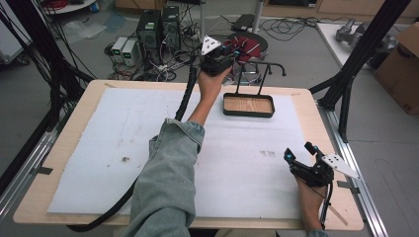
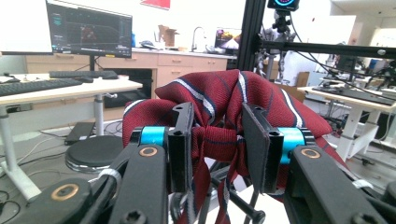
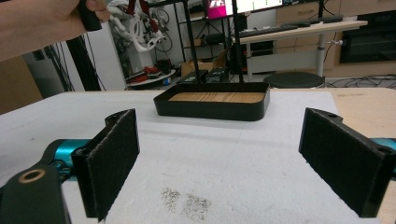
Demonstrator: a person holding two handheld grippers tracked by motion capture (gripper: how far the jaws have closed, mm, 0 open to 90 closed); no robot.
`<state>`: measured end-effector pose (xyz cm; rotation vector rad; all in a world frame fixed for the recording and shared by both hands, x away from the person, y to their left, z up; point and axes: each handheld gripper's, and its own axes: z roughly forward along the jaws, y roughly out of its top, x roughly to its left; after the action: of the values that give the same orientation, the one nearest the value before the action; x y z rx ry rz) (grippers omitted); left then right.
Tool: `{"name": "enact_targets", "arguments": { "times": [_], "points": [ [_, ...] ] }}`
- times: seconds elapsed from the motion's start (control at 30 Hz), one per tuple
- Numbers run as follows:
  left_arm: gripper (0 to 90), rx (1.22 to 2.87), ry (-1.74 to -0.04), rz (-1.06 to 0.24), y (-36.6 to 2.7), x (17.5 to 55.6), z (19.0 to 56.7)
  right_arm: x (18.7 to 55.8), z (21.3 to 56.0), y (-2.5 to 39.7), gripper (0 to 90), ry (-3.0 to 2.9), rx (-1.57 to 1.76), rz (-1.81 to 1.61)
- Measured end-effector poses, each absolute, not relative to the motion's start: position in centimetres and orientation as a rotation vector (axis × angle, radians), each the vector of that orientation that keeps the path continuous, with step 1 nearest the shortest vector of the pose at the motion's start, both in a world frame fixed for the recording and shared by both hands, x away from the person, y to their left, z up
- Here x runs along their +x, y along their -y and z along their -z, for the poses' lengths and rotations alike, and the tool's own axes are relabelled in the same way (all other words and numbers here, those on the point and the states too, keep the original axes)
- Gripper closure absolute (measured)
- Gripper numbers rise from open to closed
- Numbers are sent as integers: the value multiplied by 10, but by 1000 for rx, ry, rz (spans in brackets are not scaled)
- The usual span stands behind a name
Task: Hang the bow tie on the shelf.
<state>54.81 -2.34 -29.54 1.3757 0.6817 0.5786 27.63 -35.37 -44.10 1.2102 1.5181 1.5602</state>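
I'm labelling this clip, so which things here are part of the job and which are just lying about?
Part of the job:
- red striped tie, clamped in the left gripper
- black stand with a tray base
- right gripper, open above the white mat

Just lying about:
- computer boxes on the floor
- cardboard box

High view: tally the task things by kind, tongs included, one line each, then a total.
Tongs: 2, left and right
Striped red necktie: 1
Black stand with wooden tray base: 1
Total: 4
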Motion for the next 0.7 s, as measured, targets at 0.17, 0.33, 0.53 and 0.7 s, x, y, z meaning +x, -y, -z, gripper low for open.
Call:
{"name": "enact_targets", "arguments": {
  "times": [0.17, 0.33, 0.53, 0.7],
  "points": [
    [652, 1341, -695, -572, 23, 552, 299, 276, 441, 354, 113, -1518, 1209, -1559],
    [651, 1311, -704, -558, 22, 557, 304, 276, 441, 354, 113, -1520, 1211, -1562],
    [651, 1305, -677, -544, 28, 557, 310, 277, 441, 354, 113, -1520, 1210, -1564],
    [651, 1313, -676, -564, 32, 557, 314, 277, 441, 354, 113, -1523, 1207, -1564]
  ]
}}
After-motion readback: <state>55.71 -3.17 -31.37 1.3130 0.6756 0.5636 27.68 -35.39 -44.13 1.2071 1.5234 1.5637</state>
